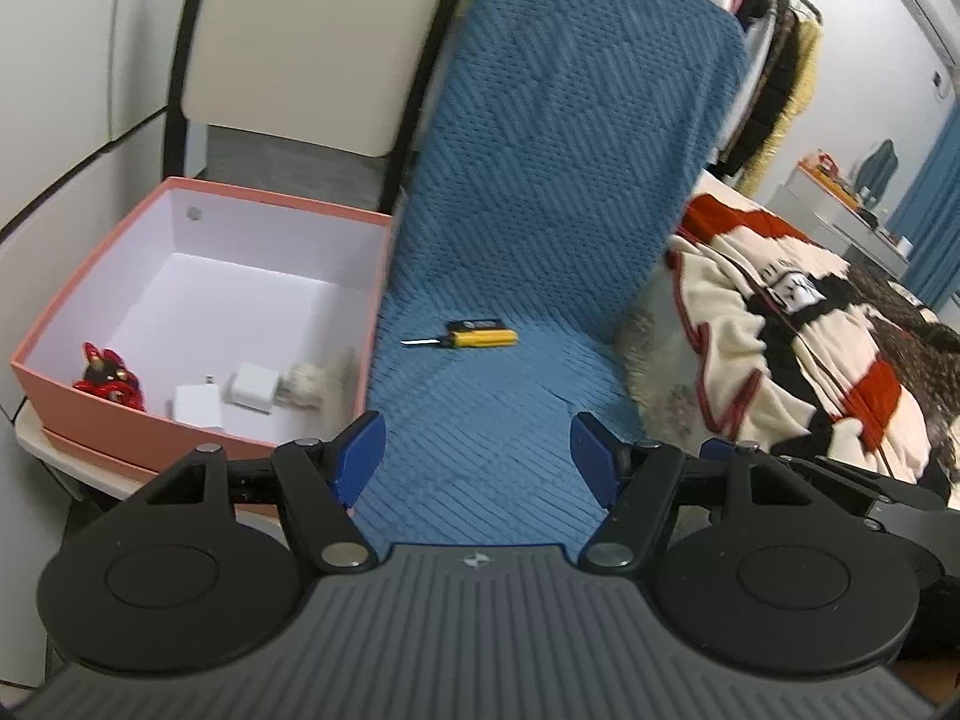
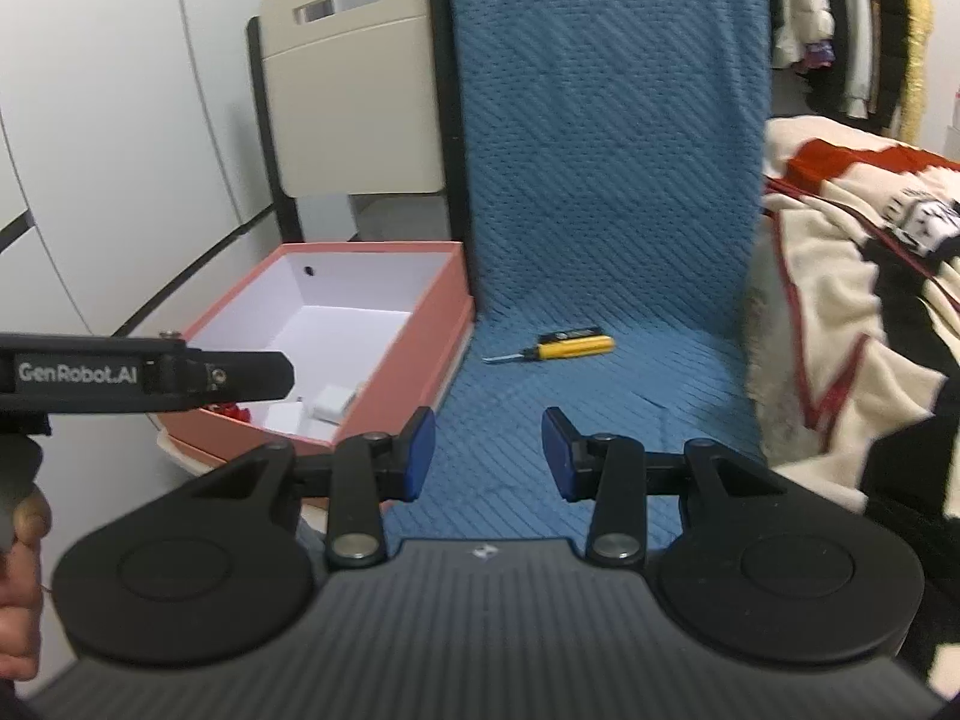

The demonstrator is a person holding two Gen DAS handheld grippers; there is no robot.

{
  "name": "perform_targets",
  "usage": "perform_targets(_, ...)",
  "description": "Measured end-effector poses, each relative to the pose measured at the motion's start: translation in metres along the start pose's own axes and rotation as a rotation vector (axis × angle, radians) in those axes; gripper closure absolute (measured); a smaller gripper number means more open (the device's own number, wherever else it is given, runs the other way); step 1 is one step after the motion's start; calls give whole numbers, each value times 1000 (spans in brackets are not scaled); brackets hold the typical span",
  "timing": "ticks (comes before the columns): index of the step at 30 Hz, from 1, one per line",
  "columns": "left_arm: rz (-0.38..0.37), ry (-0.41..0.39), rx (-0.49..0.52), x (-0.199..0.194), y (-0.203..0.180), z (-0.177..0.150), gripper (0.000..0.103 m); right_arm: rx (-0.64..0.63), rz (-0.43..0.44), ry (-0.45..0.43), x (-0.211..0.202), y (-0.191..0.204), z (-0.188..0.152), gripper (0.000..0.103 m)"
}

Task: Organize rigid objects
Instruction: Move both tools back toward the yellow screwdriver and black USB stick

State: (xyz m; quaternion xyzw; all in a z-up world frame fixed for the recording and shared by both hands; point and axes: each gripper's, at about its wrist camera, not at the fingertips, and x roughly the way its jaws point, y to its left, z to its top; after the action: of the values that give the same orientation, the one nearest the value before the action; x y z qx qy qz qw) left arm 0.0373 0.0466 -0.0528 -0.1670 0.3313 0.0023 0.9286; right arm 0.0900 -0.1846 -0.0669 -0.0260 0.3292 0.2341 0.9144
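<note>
A yellow and black screwdriver (image 1: 474,335) lies on the blue cushion (image 1: 540,240) of a chair seat; it also shows in the right wrist view (image 2: 567,345). An open pink box (image 1: 120,420) stands to its left, holding two white chargers (image 1: 198,408), a red item (image 1: 108,378) and a small white fuzzy thing (image 1: 306,387). My left gripper (image 1: 477,459) is open and empty, above the seat's front. My right gripper (image 2: 487,455) is open and empty, short of the screwdriver. The pink box (image 2: 420,348) lies left of it.
A beige chair (image 2: 354,114) stands behind the box. A patterned blanket (image 1: 810,348) covers the bed on the right. Clothes hang on a rack (image 1: 774,60) behind. White cabinet doors (image 2: 108,150) are on the left. The left gripper's body (image 2: 144,375) crosses the right view's left side.
</note>
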Motion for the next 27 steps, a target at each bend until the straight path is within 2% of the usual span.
perform_targets(9,-66,42,51,6,-38,-24,30,41,-66,9,-20,-31,-30,60)
perform_targets(14,-77,54,76,10,-47,-33,30,73,-90,20,-24,-41,-41,60)
perform_targets(20,-79,66,81,26,-45,-25,30,75,-96,28,-15,-43,-39,60)
perform_targets(27,-62,80,99,62,-44,-8,30,76,-96,33,14,-47,-33,60)
